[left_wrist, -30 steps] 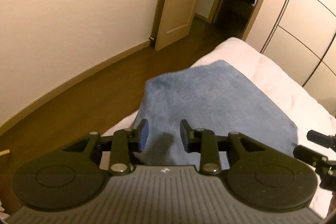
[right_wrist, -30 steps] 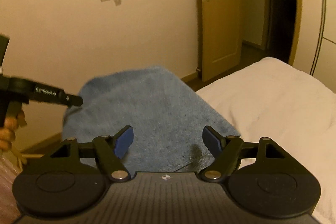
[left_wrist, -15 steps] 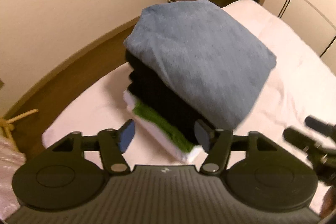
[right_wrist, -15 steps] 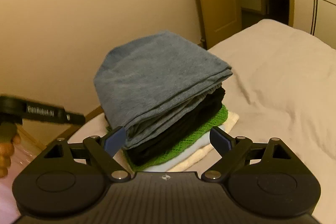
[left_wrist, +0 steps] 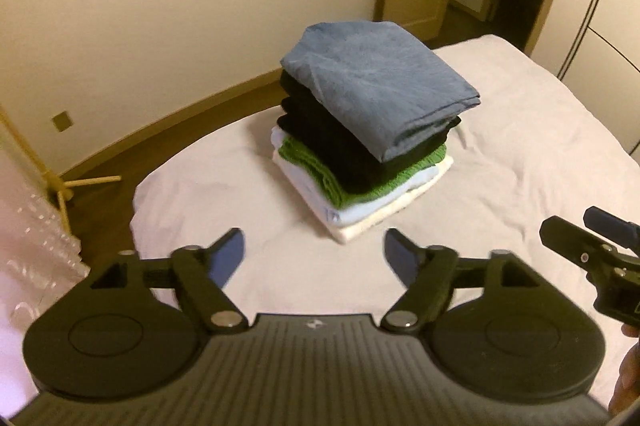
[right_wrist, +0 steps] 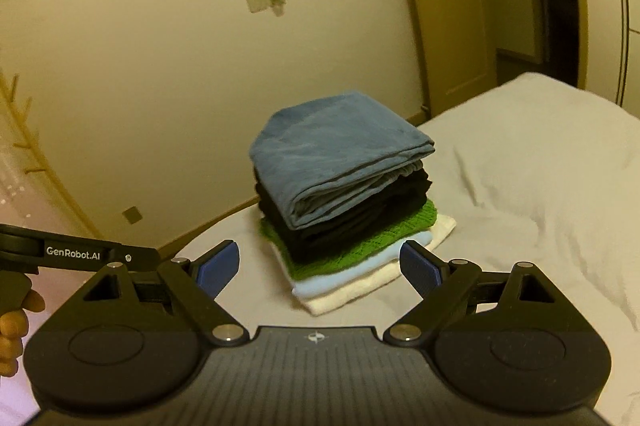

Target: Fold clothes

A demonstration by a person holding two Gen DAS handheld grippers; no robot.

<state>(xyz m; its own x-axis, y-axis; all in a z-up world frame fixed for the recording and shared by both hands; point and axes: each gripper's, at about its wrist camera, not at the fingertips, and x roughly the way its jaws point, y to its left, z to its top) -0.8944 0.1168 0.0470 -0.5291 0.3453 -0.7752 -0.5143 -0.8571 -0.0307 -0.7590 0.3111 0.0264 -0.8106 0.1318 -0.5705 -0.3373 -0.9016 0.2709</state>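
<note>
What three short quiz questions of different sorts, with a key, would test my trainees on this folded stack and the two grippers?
1. True or false: the blue towel lies on top of the stack.
2. Which colour lies directly under the black garment? A) white B) green C) red
3. Fill in: the left gripper and right gripper both have jaws that are ____ and hold nothing.

Key: 1 true; 2 B, the green knit; 3 open.

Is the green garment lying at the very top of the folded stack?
No, the blue garment tops the stack; the green garment lies lower, beneath black ones.
</note>
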